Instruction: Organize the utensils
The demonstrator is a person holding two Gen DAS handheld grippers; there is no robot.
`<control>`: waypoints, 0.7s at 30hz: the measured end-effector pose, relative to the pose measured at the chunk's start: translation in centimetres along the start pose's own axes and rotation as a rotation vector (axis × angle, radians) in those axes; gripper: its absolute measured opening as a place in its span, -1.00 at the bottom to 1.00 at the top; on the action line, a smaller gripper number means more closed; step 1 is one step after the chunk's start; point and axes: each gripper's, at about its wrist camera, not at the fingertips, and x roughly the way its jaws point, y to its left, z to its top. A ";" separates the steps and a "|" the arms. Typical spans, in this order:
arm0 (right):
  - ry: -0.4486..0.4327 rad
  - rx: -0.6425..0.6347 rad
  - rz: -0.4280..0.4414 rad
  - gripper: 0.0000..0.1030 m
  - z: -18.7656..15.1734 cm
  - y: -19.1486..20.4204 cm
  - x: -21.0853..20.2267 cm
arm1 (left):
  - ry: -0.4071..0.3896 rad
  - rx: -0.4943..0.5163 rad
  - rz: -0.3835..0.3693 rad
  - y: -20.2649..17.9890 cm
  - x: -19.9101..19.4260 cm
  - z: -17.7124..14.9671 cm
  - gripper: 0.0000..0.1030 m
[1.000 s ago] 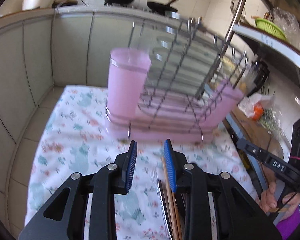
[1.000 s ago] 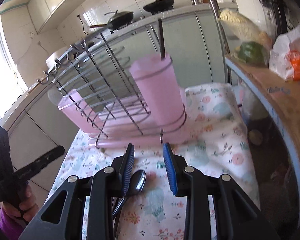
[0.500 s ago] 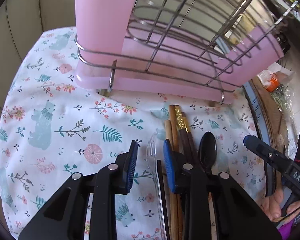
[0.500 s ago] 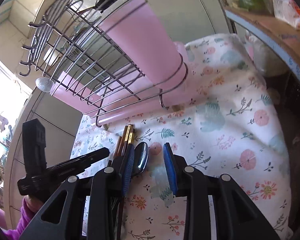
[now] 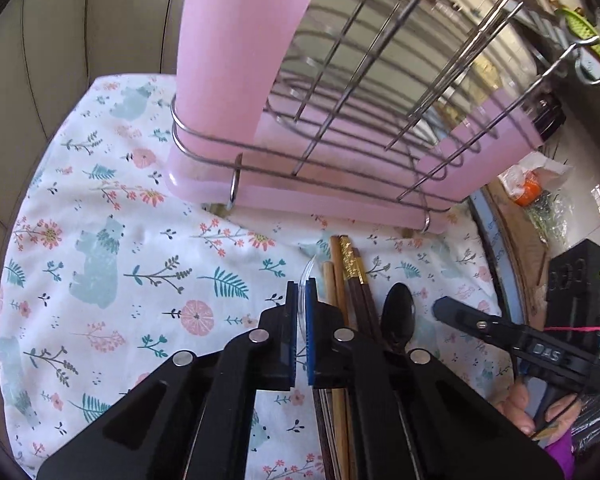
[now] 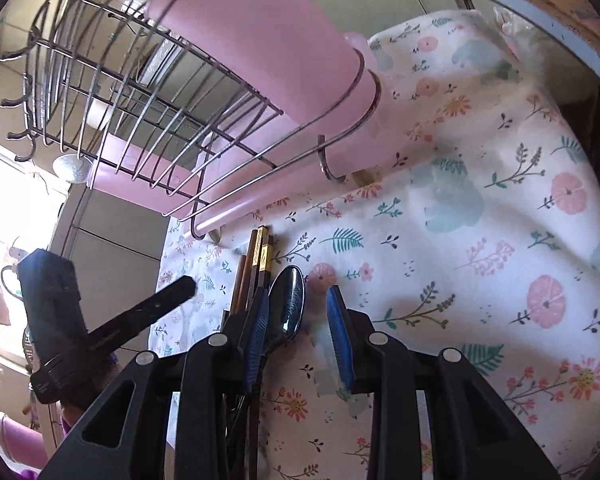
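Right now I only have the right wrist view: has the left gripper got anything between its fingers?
Observer: Yes. The left gripper has just been closing, and its pads now press on a clear plastic spoon.
Operator: Where does that spoon lie relative to the chopsticks?
Observer: Right beside the chopsticks, on their left in the left wrist view. Its rounded end points toward the pink drip tray.
Operator: Anything past the rack's far end on that side?
Observer: An orange-and-white packet lies on the wooden ledge there.
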 end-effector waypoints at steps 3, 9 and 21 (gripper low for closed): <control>0.020 -0.006 -0.006 -0.41 0.2 0.4 1.0 | -0.033 0.012 -0.019 -0.1 -1.2 -0.4 -0.95; 0.051 -0.036 -0.038 -0.59 -0.1 1.1 3.3 | -0.080 0.020 -0.040 -0.1 -3.0 -0.5 -0.95; -0.102 -0.161 -0.042 -0.95 -1.0 4.3 -0.8 | -0.190 -0.001 -0.072 0.0 -6.4 -0.8 -0.95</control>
